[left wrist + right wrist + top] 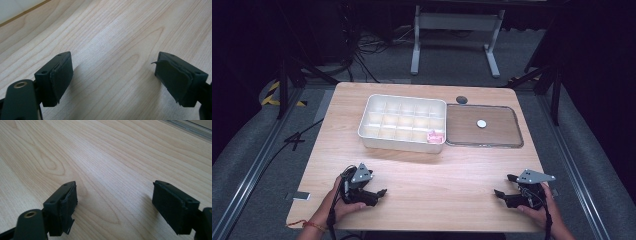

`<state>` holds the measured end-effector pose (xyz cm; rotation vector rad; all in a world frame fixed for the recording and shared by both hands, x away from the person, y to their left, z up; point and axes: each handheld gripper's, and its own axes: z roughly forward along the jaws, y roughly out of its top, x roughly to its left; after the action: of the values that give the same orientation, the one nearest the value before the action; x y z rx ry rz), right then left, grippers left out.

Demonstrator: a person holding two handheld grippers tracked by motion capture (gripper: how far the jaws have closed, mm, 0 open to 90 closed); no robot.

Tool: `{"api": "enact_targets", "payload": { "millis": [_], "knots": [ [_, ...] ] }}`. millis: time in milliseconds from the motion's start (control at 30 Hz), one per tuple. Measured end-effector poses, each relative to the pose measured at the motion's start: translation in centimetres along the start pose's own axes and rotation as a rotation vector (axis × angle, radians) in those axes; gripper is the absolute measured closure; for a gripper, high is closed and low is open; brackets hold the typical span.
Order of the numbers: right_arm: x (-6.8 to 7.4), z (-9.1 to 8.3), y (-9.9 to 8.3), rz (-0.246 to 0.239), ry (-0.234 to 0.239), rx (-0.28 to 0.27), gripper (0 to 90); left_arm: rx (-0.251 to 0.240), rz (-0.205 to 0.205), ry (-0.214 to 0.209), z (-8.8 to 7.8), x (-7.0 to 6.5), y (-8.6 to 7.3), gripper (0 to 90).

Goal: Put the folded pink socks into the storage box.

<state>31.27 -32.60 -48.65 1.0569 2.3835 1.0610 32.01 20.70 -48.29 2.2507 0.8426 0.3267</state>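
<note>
Nearest, low on the wooden table (422, 175): left gripper (379, 192) and right gripper (499, 194), each in a hand, well apart, jaws spread wide with bare wood between. Farther back: white compartment box (402, 122), a small pink item (435, 136) in its near right cell. Touching its right side: clear lid (482, 126) lying flat.

Right gripper (113, 207) low over bare wooden table (112, 152), jaws wide apart, nothing between them, worn black pads (70, 202), grey strip (190, 127) at top right corner
</note>
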Motion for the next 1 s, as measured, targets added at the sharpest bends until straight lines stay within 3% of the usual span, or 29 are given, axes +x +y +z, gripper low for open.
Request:
{"api": "enact_targets", "payload": {
  "millis": [1000],
  "knots": [
    [-0.19,0.42,0.34,0.019,-0.019,0.009,15.5,0.006,0.011,0.0,0.0,0.11,0.07,14.9]
  ]
}}
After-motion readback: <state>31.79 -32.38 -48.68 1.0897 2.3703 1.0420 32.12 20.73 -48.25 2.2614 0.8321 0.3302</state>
